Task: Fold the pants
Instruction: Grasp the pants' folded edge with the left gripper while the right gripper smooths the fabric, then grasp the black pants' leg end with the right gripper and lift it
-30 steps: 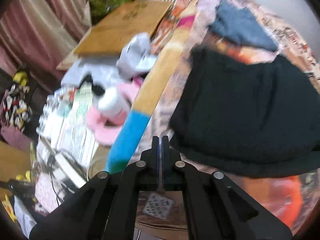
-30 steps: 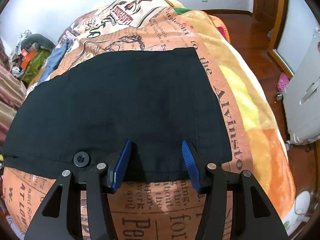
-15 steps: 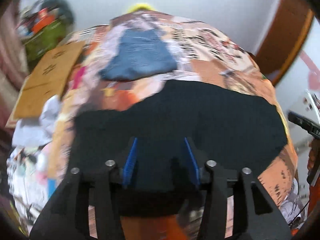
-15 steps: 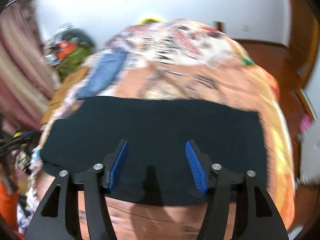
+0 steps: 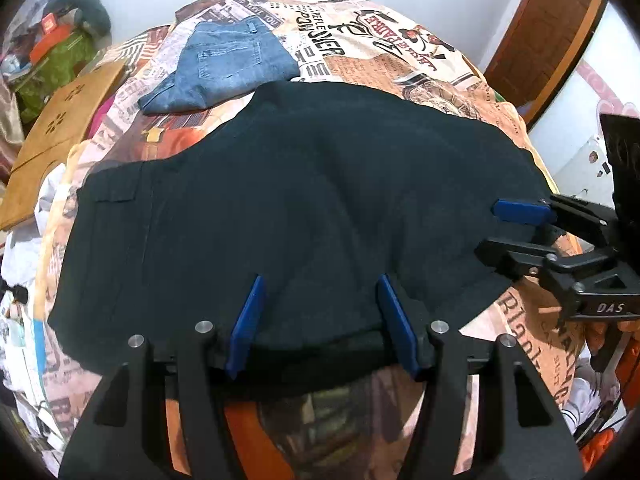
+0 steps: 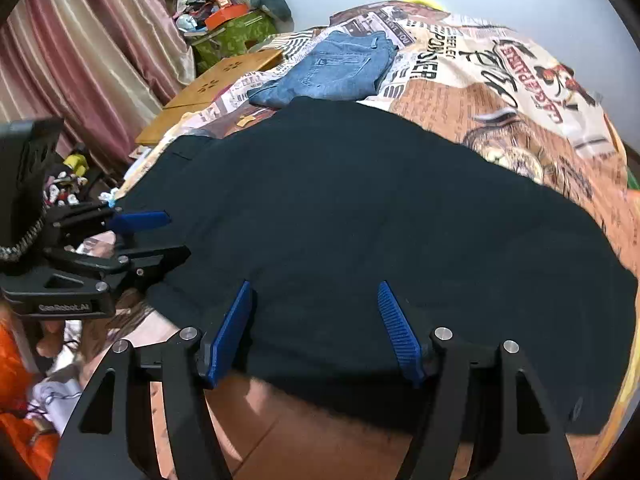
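Black pants [image 5: 300,180] lie folded and flat across a bed covered by a newspaper-print blanket [image 5: 380,40]. My left gripper [image 5: 320,280] hovers over their near edge, its jaws opening; the black cloth shows in the gap, but the blue pads do not press on it. My right gripper [image 6: 314,286] stands the same way over the pants [image 6: 380,220], jaws opening and nothing gripped. Each gripper shows in the other's view: the right gripper [image 5: 490,227] at the pants' right end, the left gripper [image 6: 172,236] at their left end.
Folded blue jeans [image 5: 232,64] lie on the blanket just beyond the black pants. A wooden board [image 5: 60,128] and bedside clutter sit off the bed's left side, by a striped curtain [image 6: 80,60]. A wooden door frame [image 5: 552,32] stands at the far right.
The left gripper swung from the bedside clutter to face the pants, and went from shut to open. The right gripper's view turned leftward along the pants and its jaws spread a little wider.
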Demonstrator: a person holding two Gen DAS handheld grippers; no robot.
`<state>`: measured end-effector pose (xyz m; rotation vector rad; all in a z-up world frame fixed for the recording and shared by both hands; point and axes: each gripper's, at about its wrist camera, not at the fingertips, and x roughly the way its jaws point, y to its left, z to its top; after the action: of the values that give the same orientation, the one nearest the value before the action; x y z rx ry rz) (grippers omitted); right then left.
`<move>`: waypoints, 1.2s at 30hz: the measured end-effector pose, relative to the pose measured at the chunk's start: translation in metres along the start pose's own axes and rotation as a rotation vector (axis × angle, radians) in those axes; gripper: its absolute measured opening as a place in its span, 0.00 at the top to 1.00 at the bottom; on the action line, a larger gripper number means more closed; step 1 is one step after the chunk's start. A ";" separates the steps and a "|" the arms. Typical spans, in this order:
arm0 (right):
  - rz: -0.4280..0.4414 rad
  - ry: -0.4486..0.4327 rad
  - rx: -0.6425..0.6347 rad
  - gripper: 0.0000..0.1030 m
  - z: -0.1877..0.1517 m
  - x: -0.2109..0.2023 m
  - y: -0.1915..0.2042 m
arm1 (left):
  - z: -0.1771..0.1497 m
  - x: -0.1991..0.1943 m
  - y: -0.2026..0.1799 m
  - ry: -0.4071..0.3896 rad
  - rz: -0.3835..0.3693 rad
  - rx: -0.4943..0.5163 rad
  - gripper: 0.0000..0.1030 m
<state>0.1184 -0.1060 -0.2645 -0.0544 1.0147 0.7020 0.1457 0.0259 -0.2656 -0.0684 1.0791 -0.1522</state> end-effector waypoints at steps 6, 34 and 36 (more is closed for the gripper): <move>0.004 -0.018 0.007 0.39 -0.009 -0.009 0.001 | -0.002 -0.003 -0.005 -0.007 0.048 -0.006 0.42; -0.130 -0.308 0.882 0.37 -0.146 -0.123 -0.188 | 0.109 0.059 -0.137 0.072 0.004 0.250 0.31; -0.112 -0.309 0.920 0.36 -0.150 -0.117 -0.196 | 0.106 0.069 -0.147 0.099 -0.007 0.265 0.31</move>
<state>0.0759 -0.3728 -0.3071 0.7690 0.9436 0.0857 0.2583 -0.1320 -0.2570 0.1759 1.1491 -0.3058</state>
